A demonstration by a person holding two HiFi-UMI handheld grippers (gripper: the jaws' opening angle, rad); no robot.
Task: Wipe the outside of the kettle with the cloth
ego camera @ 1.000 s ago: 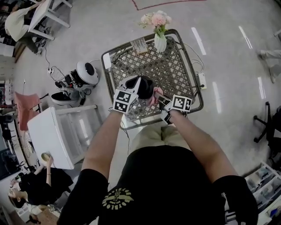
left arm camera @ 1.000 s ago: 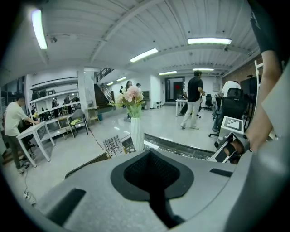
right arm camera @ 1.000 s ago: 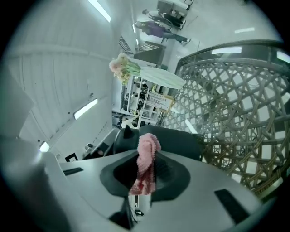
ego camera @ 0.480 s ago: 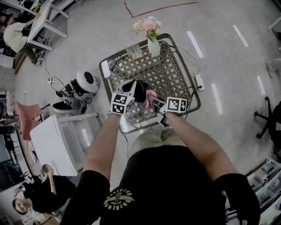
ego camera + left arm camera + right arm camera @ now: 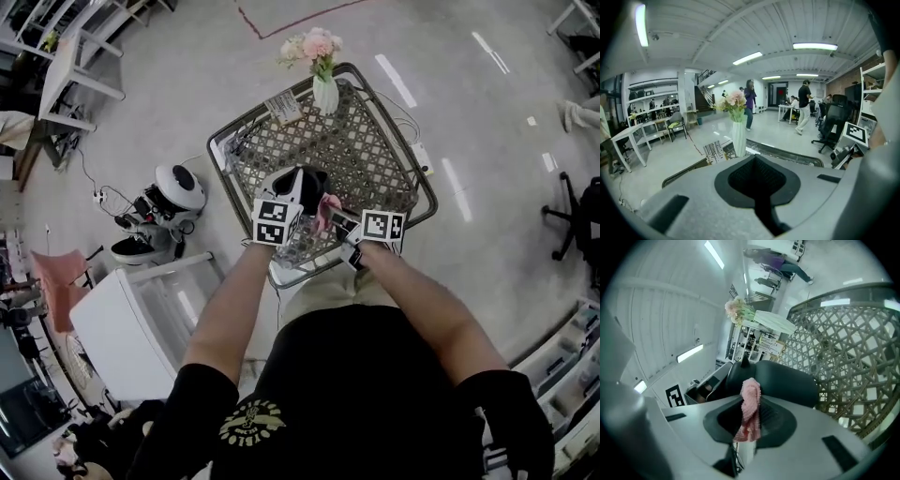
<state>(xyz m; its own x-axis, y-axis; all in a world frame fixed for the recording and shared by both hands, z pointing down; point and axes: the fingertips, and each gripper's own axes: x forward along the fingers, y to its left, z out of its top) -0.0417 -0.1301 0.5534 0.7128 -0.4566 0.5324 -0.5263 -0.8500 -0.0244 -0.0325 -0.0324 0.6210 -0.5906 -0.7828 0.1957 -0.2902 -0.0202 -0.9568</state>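
On lattice desk (image 5: pixel 375 155), near edge: black-and-white kettle (image 5: pixel 305 186). Right tool (image 5: pixel 749 427): jaws closed on pink cloth (image 5: pixel 750 401), cloth just beside kettle's dark side. Left tool (image 5: pixel 757 180): jaws together, nothing seen between them; beside kettle. Both forearms (image 5: pixel 234 291) reach forward, converging.

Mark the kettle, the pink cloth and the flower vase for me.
kettle (image 5: pixel 787 379): right gripper view, dark side.
pink cloth (image 5: pixel 751 401): right gripper view, bunched middle.
flower vase (image 5: pixel 739 140): left gripper view, white body.
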